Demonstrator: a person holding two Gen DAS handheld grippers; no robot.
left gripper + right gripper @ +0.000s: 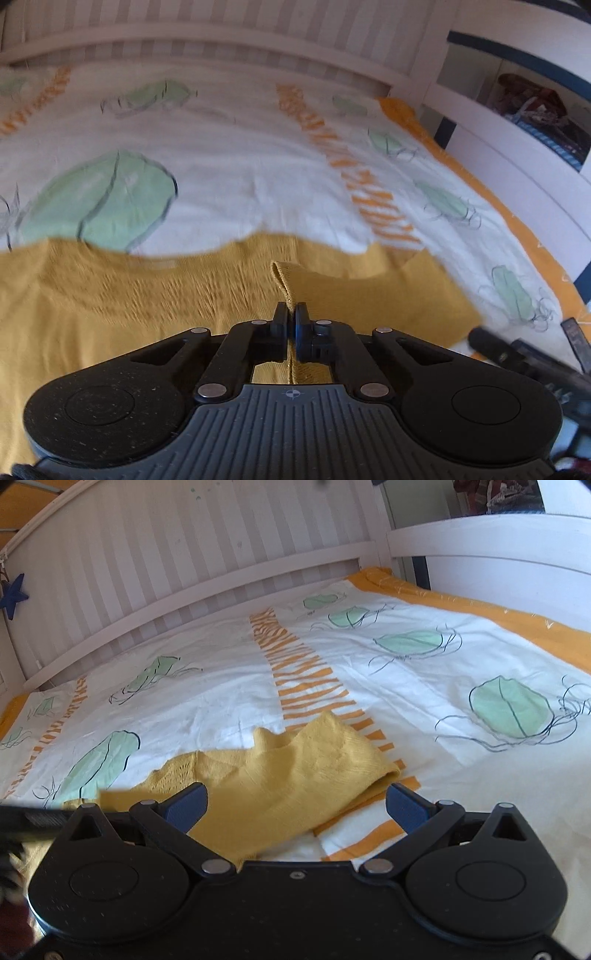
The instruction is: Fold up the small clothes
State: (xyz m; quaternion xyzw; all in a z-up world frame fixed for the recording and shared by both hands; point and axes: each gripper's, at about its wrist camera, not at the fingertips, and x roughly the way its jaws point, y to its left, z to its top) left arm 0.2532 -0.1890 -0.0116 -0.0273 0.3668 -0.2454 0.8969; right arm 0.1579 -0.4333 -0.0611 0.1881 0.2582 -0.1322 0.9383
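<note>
Left wrist view: we see the left gripper (291,313) clamped on a raised pleat of the mustard knit garment (155,295), which lies spread on the patterned bedsheet (236,155). We judge the step to be the start of a fold.

Right wrist view: the right gripper (295,805) stands wide apart, holding nothing, just above the garment's bunched near edge. Next, we judge, it must close on an edge so both lift together.

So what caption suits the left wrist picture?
Left gripper pinching a fold of yellow garment over patterned bedspread.
</note>
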